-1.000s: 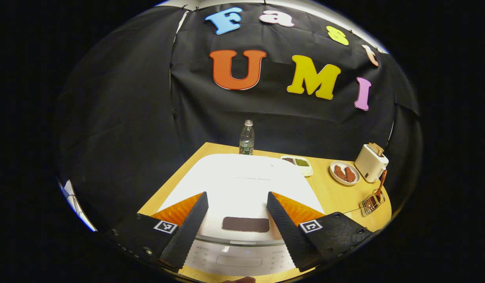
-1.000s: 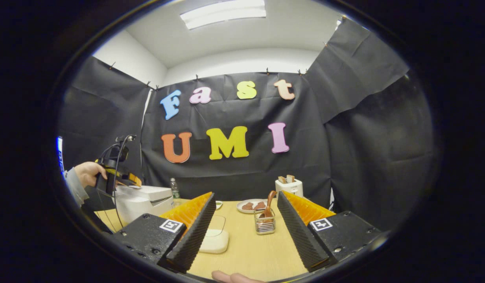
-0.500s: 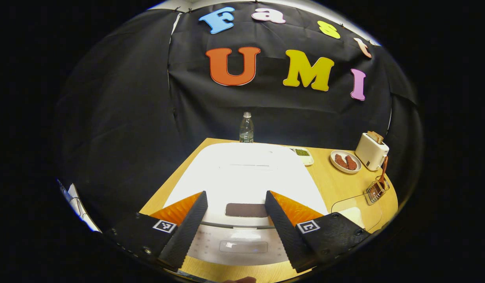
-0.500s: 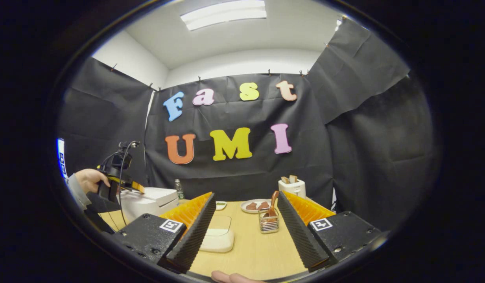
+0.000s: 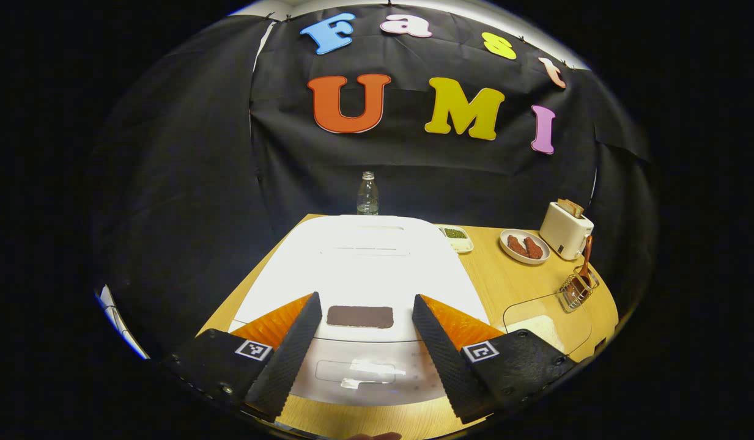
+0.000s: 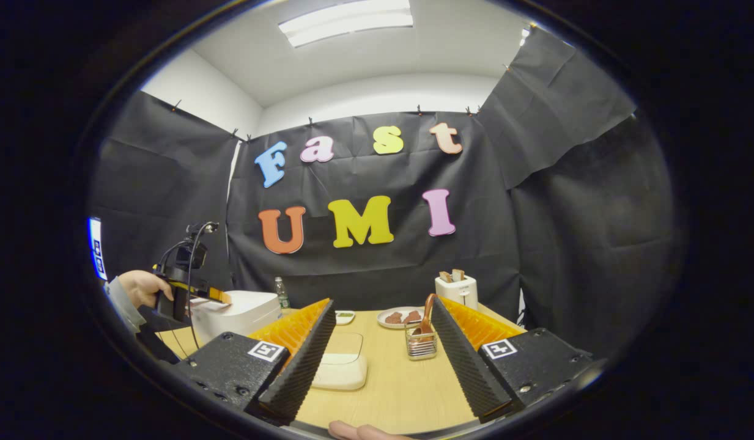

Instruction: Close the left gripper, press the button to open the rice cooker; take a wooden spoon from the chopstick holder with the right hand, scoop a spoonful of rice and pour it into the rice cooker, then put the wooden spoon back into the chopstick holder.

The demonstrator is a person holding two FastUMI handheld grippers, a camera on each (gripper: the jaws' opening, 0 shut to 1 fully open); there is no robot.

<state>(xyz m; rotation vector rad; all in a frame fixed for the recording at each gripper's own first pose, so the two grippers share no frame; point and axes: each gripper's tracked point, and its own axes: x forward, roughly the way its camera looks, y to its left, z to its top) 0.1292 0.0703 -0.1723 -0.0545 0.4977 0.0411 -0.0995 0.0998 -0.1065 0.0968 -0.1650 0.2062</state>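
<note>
The white rice cooker [image 5: 364,263] stands with its lid down right before my left gripper [image 5: 365,313], which hovers open over the cooker's front, its fingers on either side of a dark panel [image 5: 359,316]. A flat button [image 5: 355,371] lies on the front face below. The rice cooker [image 6: 233,315] and the left gripper [image 6: 199,293] held by a hand also appear at the left of the right gripper view. My right gripper [image 6: 383,318] is open above the table, empty. A wooden spoon [image 6: 425,315] stands in the wire chopstick holder [image 6: 421,345] ahead. A clear-lidded box of rice [image 6: 340,366] lies near it.
A water bottle [image 5: 367,194] stands behind the cooker. A small dish of green food [image 5: 456,237], a plate with brown pieces [image 5: 523,245] and a white toaster [image 5: 563,229] line the back right of the wooden table [image 5: 505,287]. The spoon holder [image 5: 575,290] sits near the right edge.
The left gripper has drawn back and lifted a little, so more of the cooker's front face and button shows. The right gripper shifted slightly left; the holder now sits close to its right finger.
</note>
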